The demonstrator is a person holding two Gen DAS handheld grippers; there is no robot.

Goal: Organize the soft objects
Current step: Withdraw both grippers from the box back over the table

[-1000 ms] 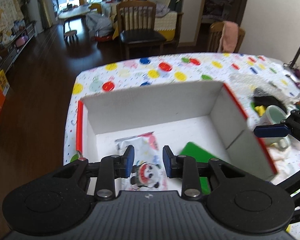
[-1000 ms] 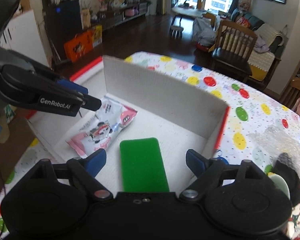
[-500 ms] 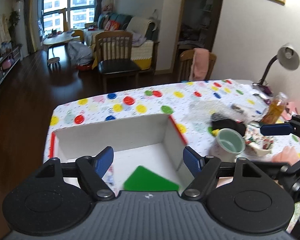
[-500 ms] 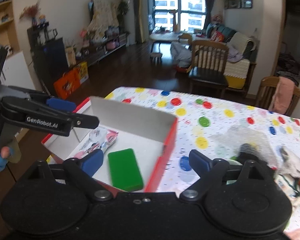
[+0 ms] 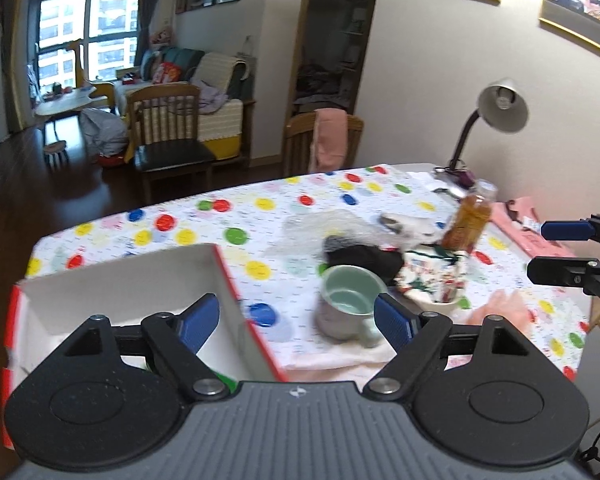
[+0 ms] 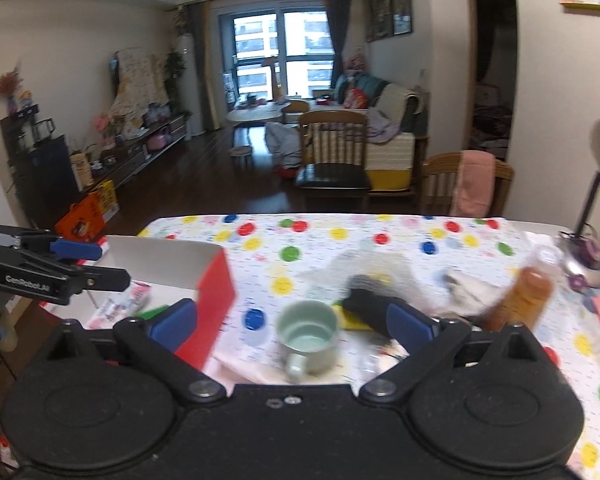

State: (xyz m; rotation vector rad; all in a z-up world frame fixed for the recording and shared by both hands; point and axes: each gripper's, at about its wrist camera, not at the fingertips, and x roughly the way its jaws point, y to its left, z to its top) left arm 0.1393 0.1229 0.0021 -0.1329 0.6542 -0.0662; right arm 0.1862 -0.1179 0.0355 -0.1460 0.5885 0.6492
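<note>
Right now your left gripper [image 5: 296,320] has its jaws spread wide with nothing between them, and your right gripper [image 6: 292,322] is just as wide and just as empty. Only your right wrist view looks into the box [image 6: 172,264] far enough to show the soft items in it: the pink-and-white panda packet [image 6: 124,304] lies on the box floor, with a sliver of the green sponge [image 6: 154,313] just beside it, both to the left of your right gripper's left finger and outside its jaws. Your left wrist view shows mostly the bare white walls of the box [image 5: 140,280], plus a small green patch low behind the gripper body. That left view gives you more of the clutter on the dotted tablecloth [image 5: 260,208]: the patterned cloth bundle [image 5: 432,276], the black soft item [image 5: 360,258] under clear bubble wrap [image 5: 324,226], the amber bottle [image 5: 468,220] and the desk lamp [image 5: 500,110]. A pale green mug [image 6: 308,334] sits upright on the table between your right gripper's fingers, though beyond their tips; in the left view the mug [image 5: 348,304] sits just inside the right finger.
</note>
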